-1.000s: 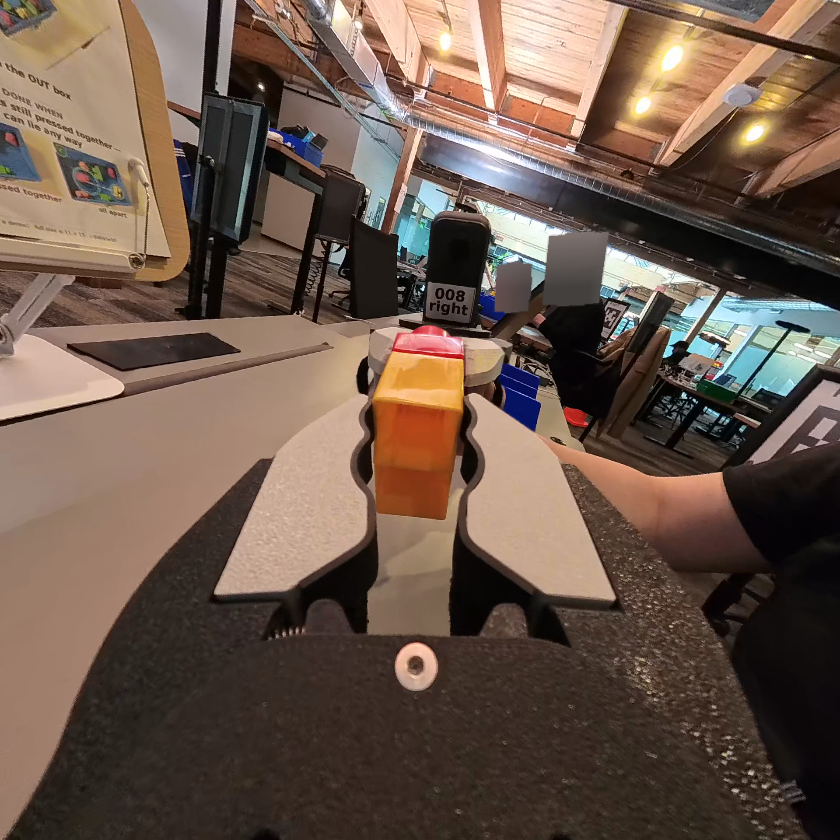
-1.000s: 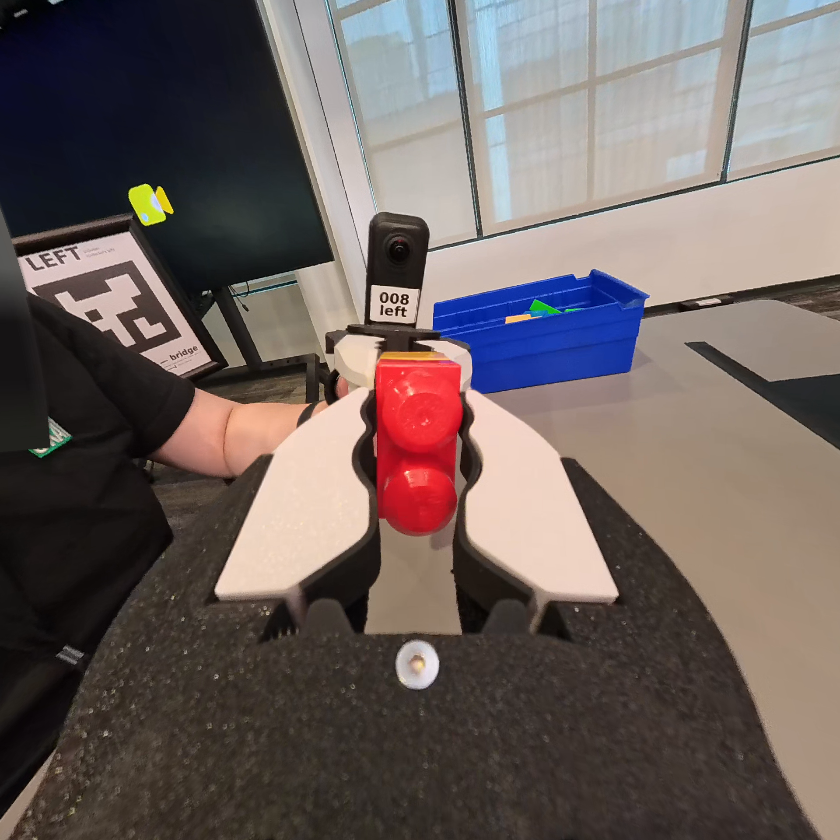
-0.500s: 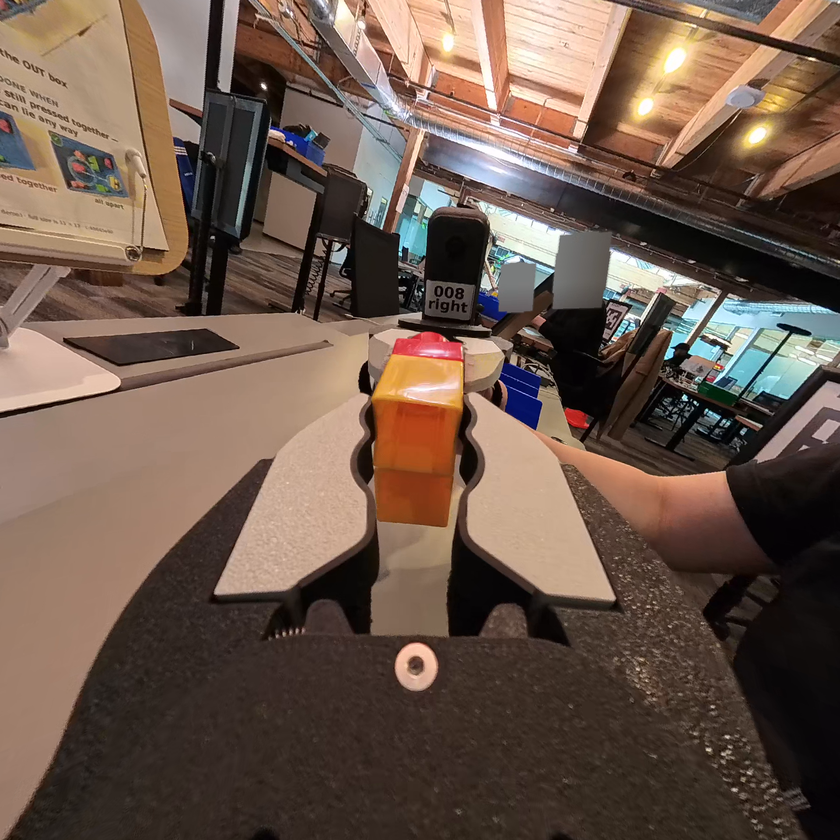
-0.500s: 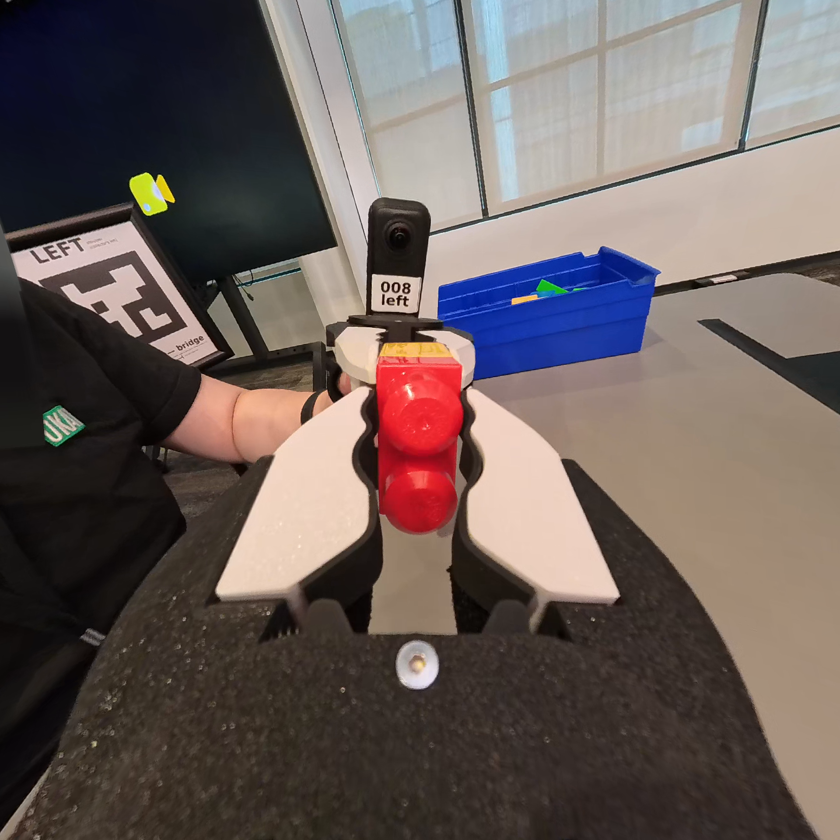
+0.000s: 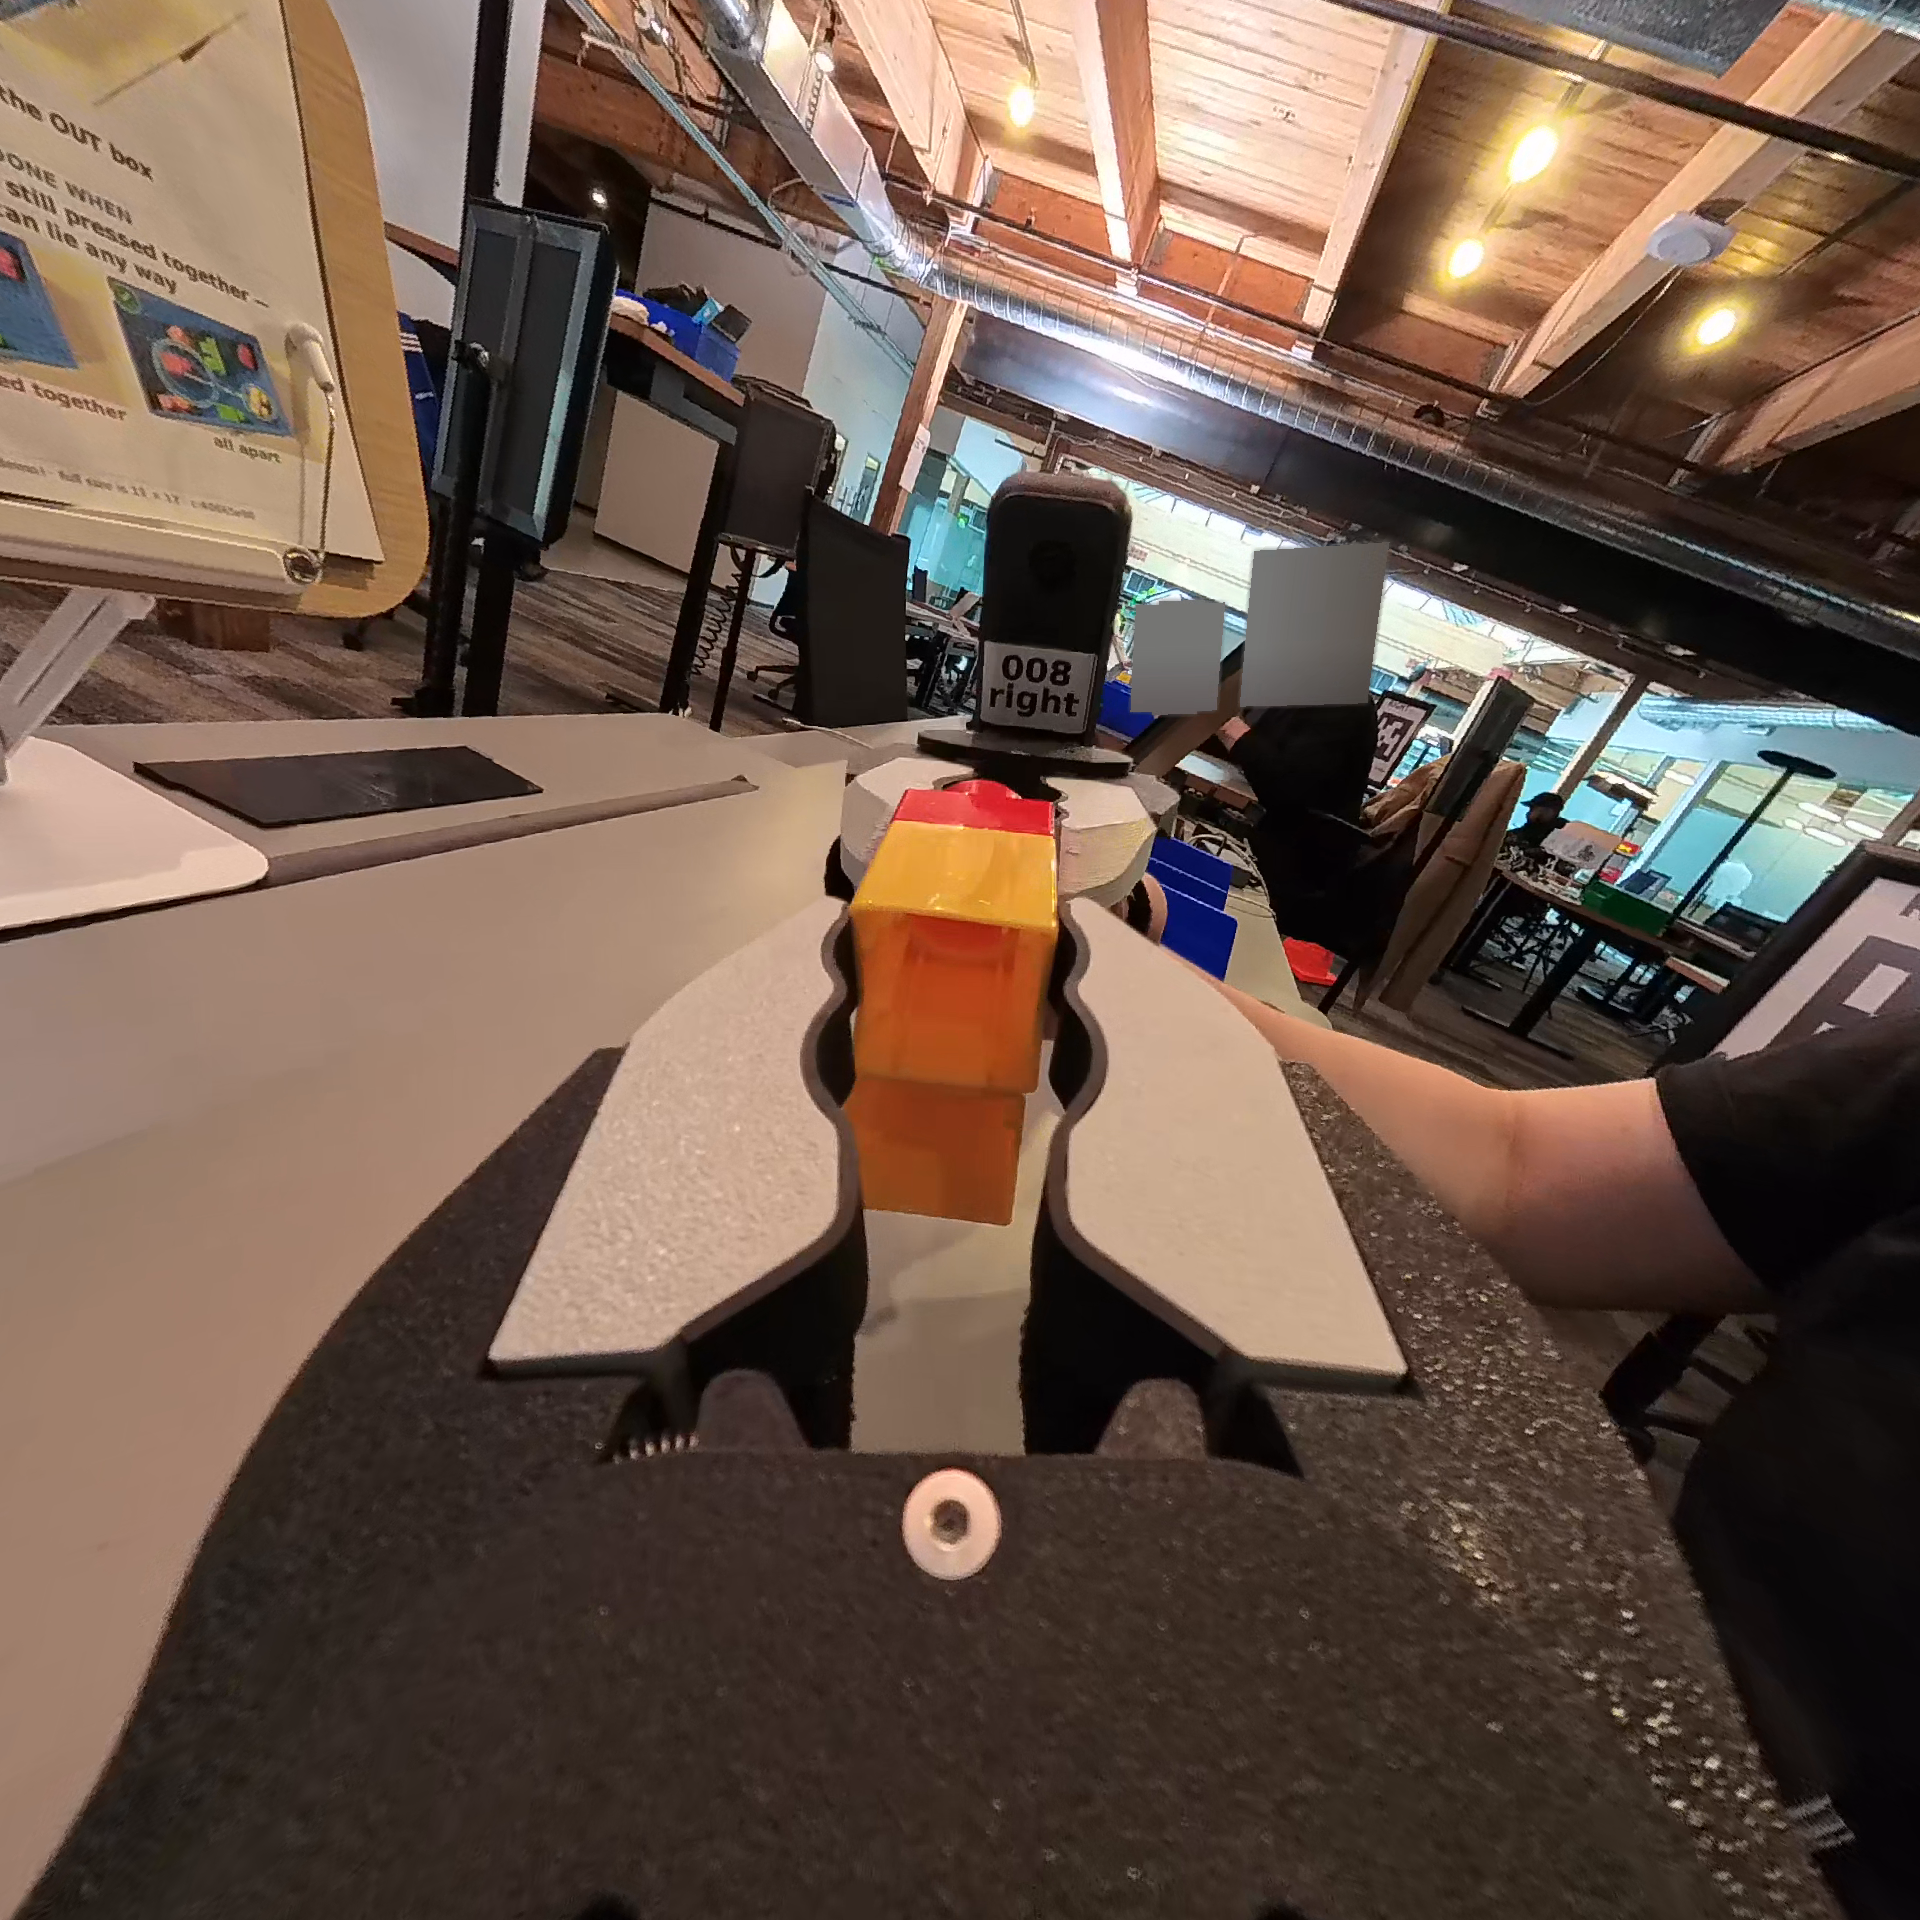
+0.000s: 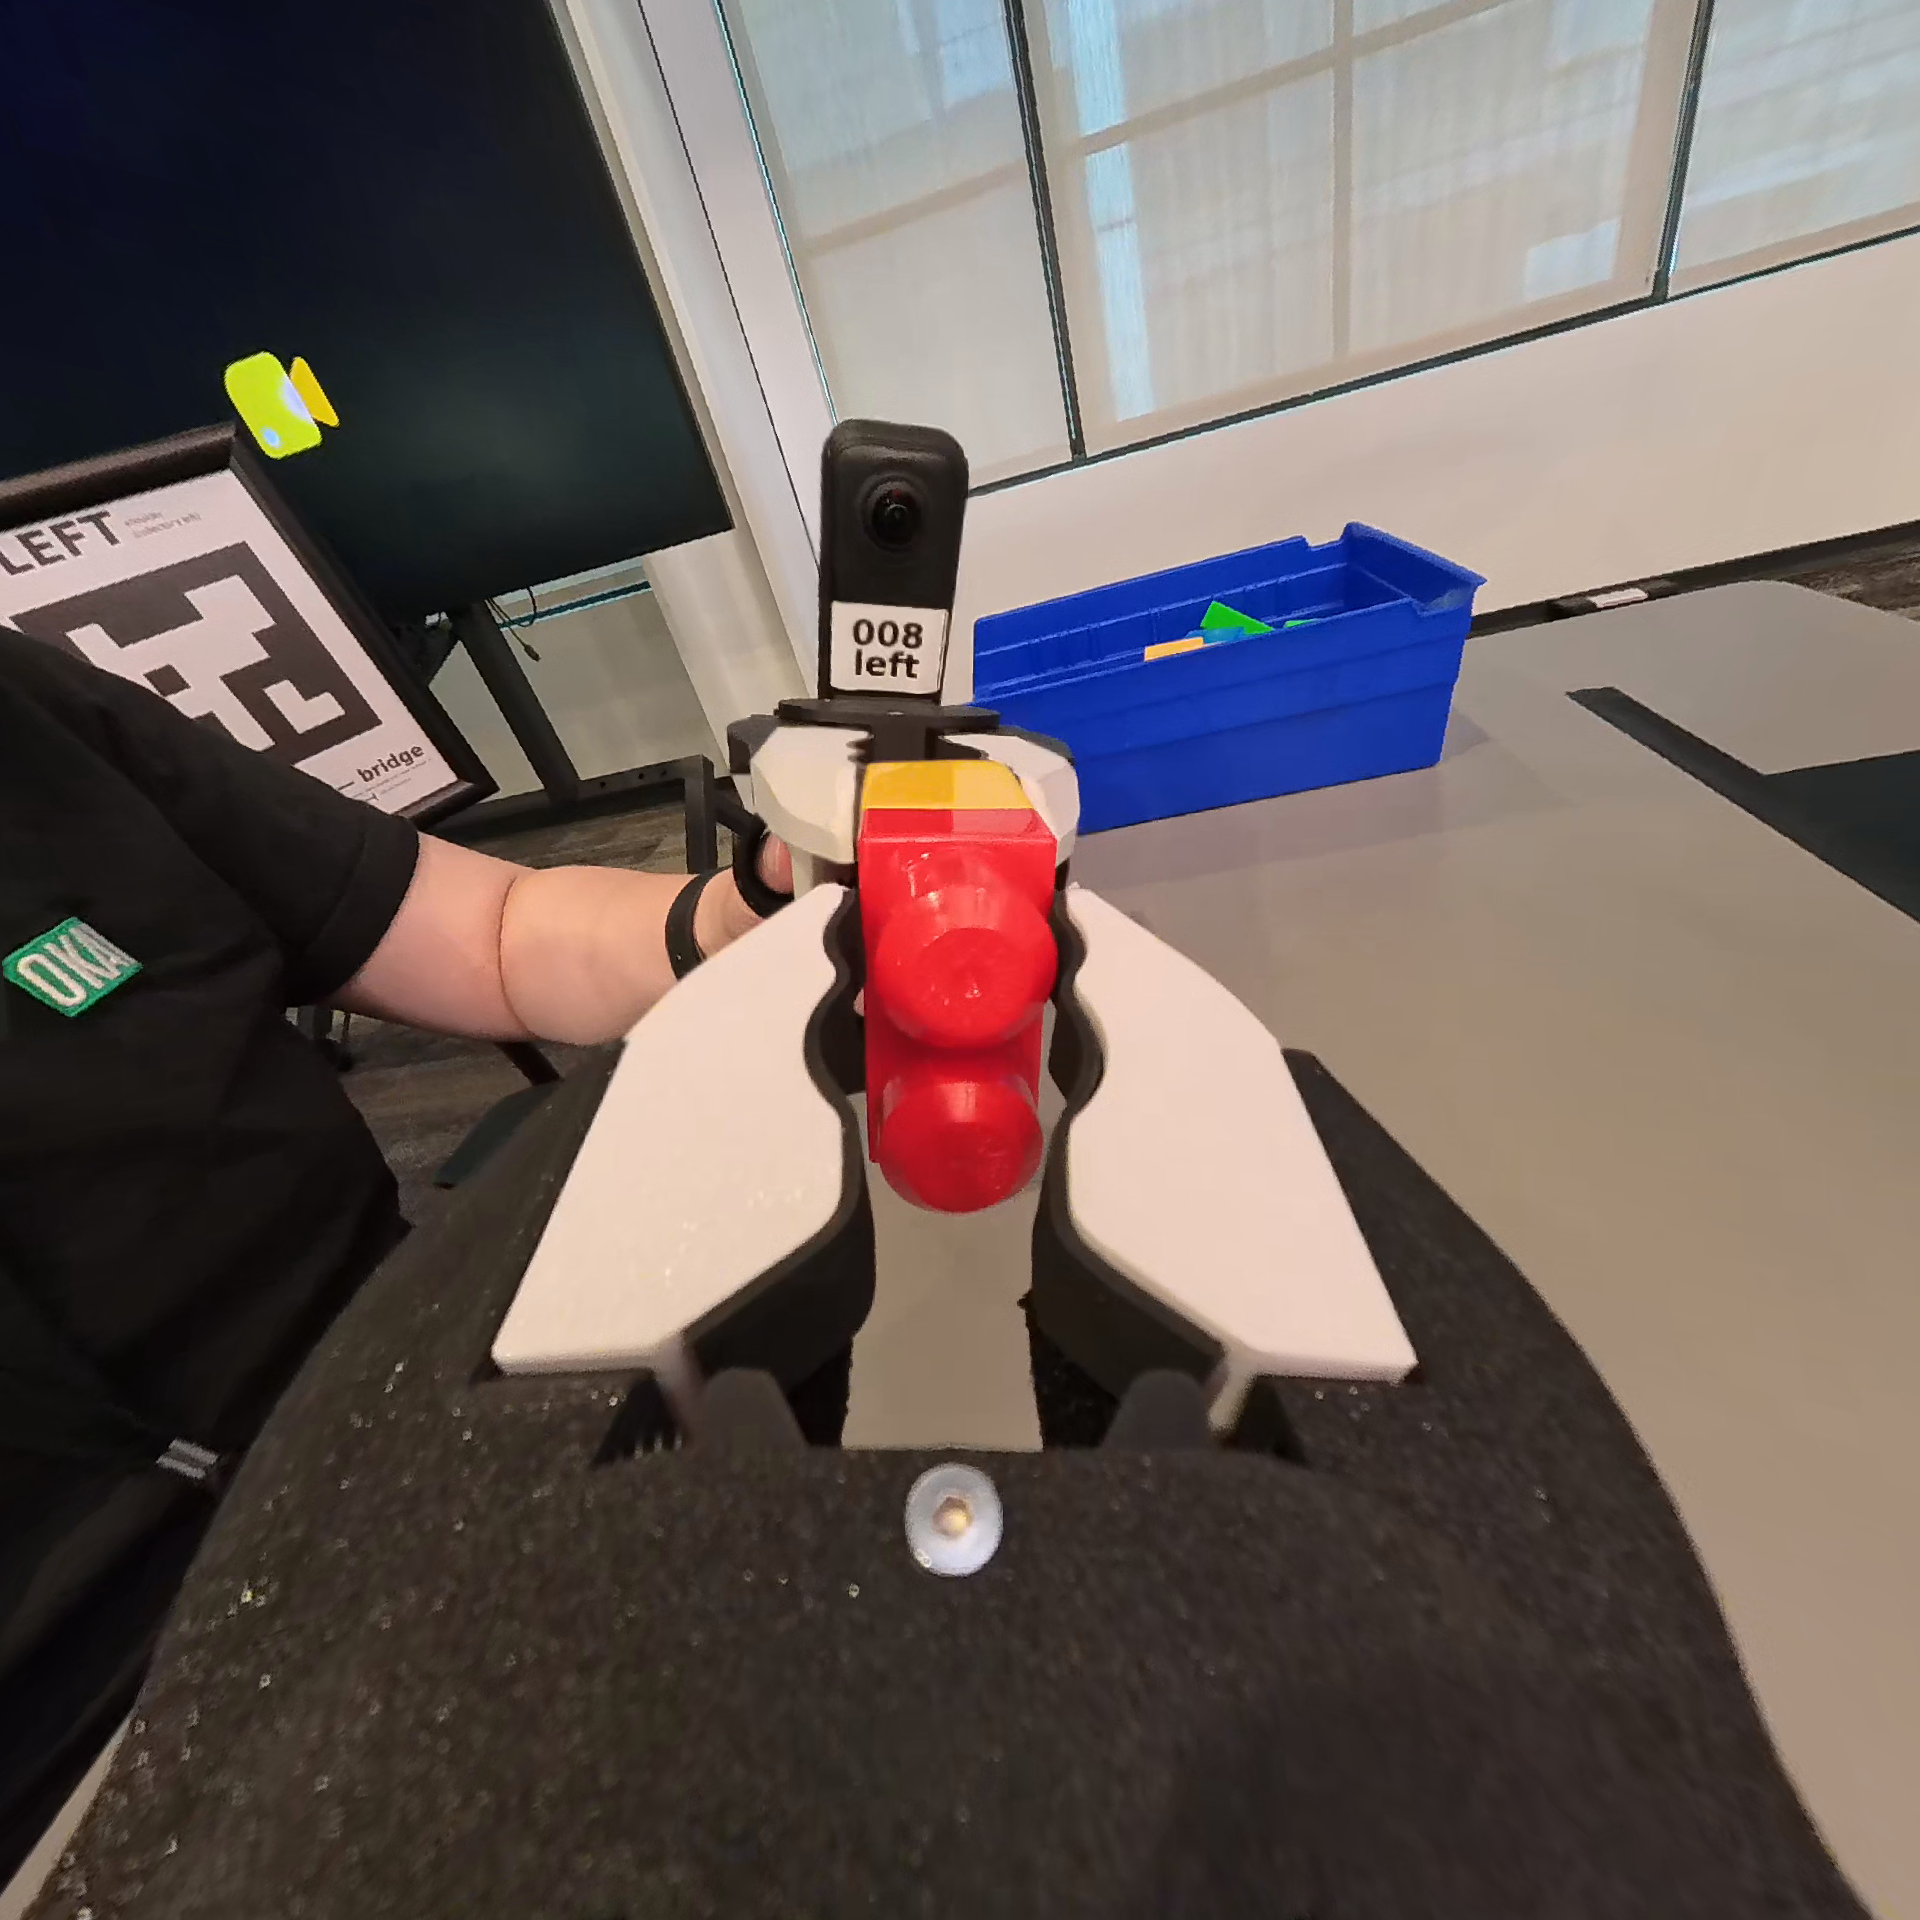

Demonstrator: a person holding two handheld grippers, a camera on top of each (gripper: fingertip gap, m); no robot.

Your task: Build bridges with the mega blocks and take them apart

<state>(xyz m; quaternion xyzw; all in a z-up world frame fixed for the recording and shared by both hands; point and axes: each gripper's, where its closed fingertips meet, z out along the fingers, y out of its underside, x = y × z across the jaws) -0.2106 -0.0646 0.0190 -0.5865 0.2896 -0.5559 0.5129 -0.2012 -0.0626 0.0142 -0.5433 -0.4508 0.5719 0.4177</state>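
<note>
Above the grey surface (image 6: pixel 1558 987) our left gripper (image 5: pixel 951 997) pinches the yellow block (image 5: pixel 951 987) in its jaws, our right gripper (image 6: pixel 956 997) the red block (image 6: pixel 956 987), pressed together.

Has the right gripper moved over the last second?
Yes. The blue bin sits higher in its view, so the right gripper has tipped or sunk slightly downward.

- A grey surface (image 5: pixel 312 1039) fills the foreground, with a black mat (image 5: pixel 332 781) lying flat on it.
- Overhead, a wooden beam ceiling (image 5: pixel 1195 156) carries round lit lamps (image 5: pixel 1534 154) and a silver duct (image 5: pixel 935 260).
- Dark office chairs (image 5: pixel 847 623) and desks stand on the grey floor beyond.
- A large paned window (image 6: pixel 1351 187) lets in daylight above a white wall (image 6: pixel 1558 457).
- A big dark screen (image 6: pixel 343 260) stands beside the window.
</note>
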